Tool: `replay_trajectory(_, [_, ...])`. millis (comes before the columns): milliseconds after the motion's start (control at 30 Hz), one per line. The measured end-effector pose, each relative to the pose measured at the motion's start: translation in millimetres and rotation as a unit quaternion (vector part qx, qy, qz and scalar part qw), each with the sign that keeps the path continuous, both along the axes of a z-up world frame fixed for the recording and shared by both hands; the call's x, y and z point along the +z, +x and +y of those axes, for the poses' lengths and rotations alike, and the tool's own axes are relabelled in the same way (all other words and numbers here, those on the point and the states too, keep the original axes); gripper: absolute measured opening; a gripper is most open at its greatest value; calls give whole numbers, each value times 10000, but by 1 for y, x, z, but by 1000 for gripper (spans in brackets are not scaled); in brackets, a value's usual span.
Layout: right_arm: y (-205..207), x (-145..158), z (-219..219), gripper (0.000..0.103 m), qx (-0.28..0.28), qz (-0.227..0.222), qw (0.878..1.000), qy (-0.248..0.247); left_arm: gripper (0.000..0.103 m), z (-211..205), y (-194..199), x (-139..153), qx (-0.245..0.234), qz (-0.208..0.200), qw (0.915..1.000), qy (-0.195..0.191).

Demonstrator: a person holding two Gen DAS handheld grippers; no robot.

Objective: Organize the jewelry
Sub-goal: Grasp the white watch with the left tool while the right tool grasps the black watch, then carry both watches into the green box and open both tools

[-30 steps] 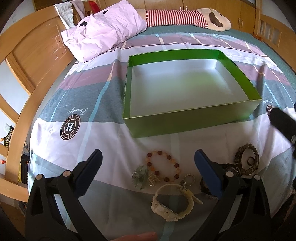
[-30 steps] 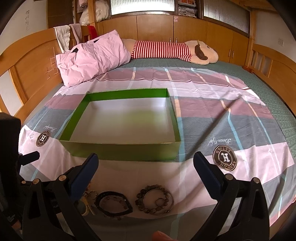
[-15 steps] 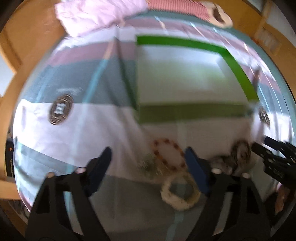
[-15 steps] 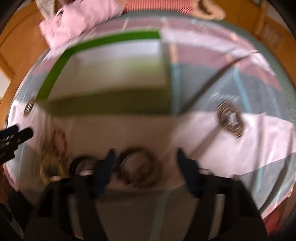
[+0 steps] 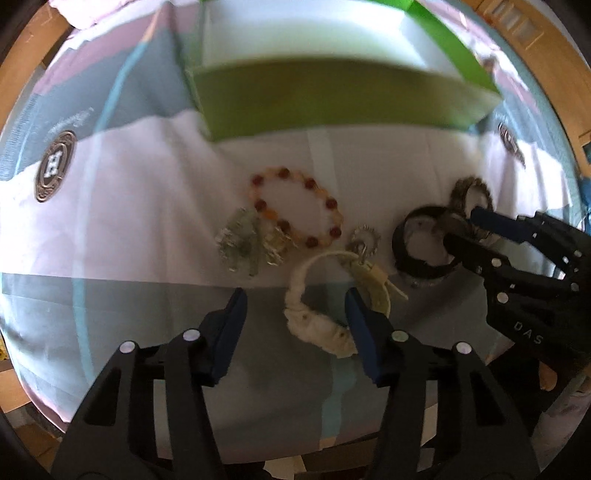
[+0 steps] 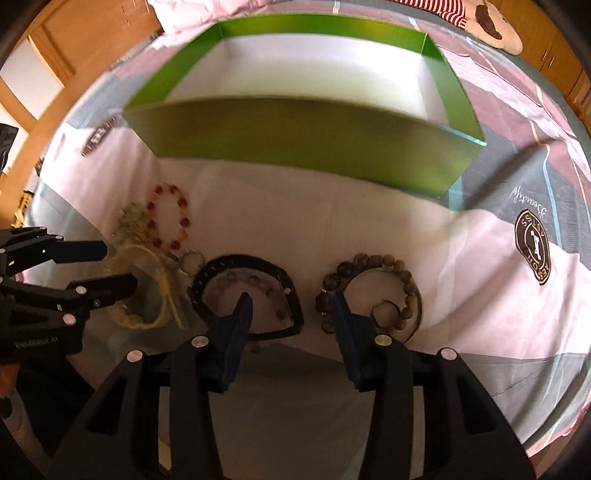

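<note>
Jewelry lies in a row on the bedspread in front of an empty green box (image 5: 332, 99) (image 6: 303, 129). My left gripper (image 5: 295, 299) is open, low over a cream watch (image 5: 325, 325) (image 6: 140, 288); its right finger is against the strap. Beyond it lie a red and amber bead bracelet (image 5: 299, 206) (image 6: 170, 218), a pale green charm cluster (image 5: 240, 240) and a small silver ring (image 5: 365, 236). My right gripper (image 6: 291, 306) is open between a black bangle (image 6: 247, 291) (image 5: 417, 243) and a brown bead bracelet (image 6: 369, 291) (image 5: 472, 192).
The bed has wooden side rails (image 6: 33, 74). A pink pillow (image 6: 184, 14) and a striped plush toy (image 6: 480, 18) lie at the far end. The bedspread's front edge is just below both grippers.
Both grippers have dropped and tilted down toward the jewelry row. Each gripper's jaws have narrowed but remain open. The jewelry has not moved.
</note>
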State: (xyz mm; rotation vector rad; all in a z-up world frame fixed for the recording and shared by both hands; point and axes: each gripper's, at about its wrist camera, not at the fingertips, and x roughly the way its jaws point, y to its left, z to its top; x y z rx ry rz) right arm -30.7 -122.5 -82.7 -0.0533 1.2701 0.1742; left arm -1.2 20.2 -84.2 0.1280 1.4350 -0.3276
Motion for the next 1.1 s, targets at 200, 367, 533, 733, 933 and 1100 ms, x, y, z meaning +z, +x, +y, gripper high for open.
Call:
replay_trajectory(200, [3, -6, 1, 8, -89, -187, 9998, 45, 19, -21, -2, -8, 120, -347, 9991, 206])
replay_trajectory(367, [4, 12, -4, 8, -301, -893, 9955, 5, 13, -17, 4, 1, 526, -754, 9957, 113])
replay_trajectory(533, [11, 22, -12, 8, -589, -1384, 9886, 1, 9, -12, 7, 23, 736, -1265, 9891, -160])
replay_trajectory(733, [13, 14, -17, 8, -690, -1247, 9898, 36, 9, -20, -1, 38, 630, -1585, 9843, -459])
replay_trajectory(933, [12, 15, -25, 8, -725, -1225, 9898, 83, 9, -9, 1, 52, 600, -1780, 9812, -450])
replay_trajectory(1100, [12, 14, -24, 8, -715, -1177, 9904, 104, 9, -4, 1, 53, 587, -1770, 9814, -447])
